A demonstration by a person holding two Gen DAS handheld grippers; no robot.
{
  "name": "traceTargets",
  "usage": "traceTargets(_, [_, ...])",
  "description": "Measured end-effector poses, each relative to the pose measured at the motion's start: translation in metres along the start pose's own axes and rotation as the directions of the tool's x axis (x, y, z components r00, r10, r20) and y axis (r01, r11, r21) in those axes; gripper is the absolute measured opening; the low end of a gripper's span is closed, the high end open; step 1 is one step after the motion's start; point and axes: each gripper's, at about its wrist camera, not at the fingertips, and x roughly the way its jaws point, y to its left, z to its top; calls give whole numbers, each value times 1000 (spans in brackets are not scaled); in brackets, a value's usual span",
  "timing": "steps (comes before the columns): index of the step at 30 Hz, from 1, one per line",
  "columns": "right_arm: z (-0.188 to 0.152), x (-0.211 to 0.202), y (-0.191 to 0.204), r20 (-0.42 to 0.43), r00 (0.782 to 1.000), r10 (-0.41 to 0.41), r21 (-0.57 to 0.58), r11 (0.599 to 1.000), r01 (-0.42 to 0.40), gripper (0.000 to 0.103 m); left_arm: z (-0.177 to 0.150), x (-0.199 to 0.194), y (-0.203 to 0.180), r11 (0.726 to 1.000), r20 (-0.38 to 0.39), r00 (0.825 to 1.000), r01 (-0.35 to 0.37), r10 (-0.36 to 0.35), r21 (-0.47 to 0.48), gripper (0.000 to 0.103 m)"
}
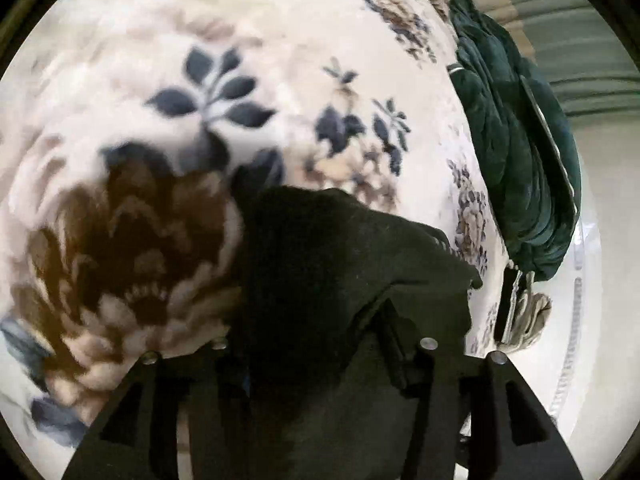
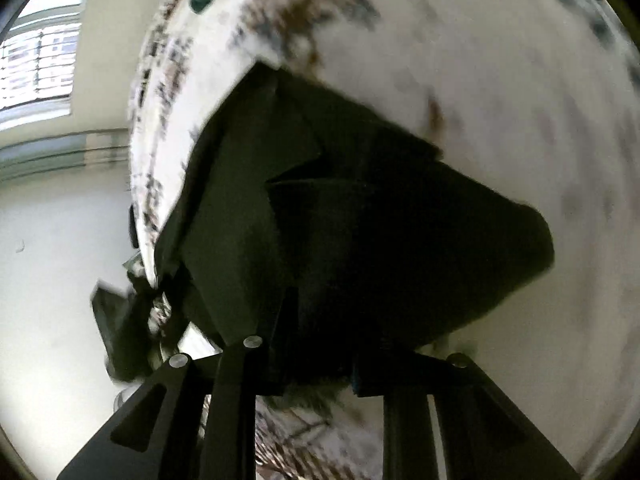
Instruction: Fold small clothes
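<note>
Left claw (image 1: 320,344) clenched on dark green-black small knit garment (image 1: 340,248), draped above cream floral fleece blanket (image 1: 280,80). Right claw (image 2: 320,340) probably gripping same garment (image 2: 380,220); blur hides fingertips. Teal velvet cushion (image 1: 516,152) at blanket edge

dark garment (image 1: 320,264) bunched, draped over the fingers (image 1: 394,344).

Left gripper (image 1: 320,344), right gripper (image 2: 320,344) — matte black angular linkages, silver pins
</note>
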Motion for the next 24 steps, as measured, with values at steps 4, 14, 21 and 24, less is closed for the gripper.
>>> traceTargets(4, [-7, -1, -7, -35, 990, -135, -38, 990, 133, 50, -18, -21, 5, 999, 61, 998, -22, 24, -32, 47])
traceTargets(14, [81, -56, 54, 69, 975, -209, -227, 949, 219, 50, 14, -30, -2, 993, 203, 973, -118, 112, 20, 47])
traceTargets(21, [195, 42, 145, 47, 967, -252, -450, 858, 246, 50, 35, -6, -11, 973, 185, 975, -158, 126, 169, 43])
traceTargets(24, [218, 87, 148, -119, 933, -340, -478, 843, 246, 50, 30, -8, -17, 964, 216, 969, -167, 122, 208, 27])
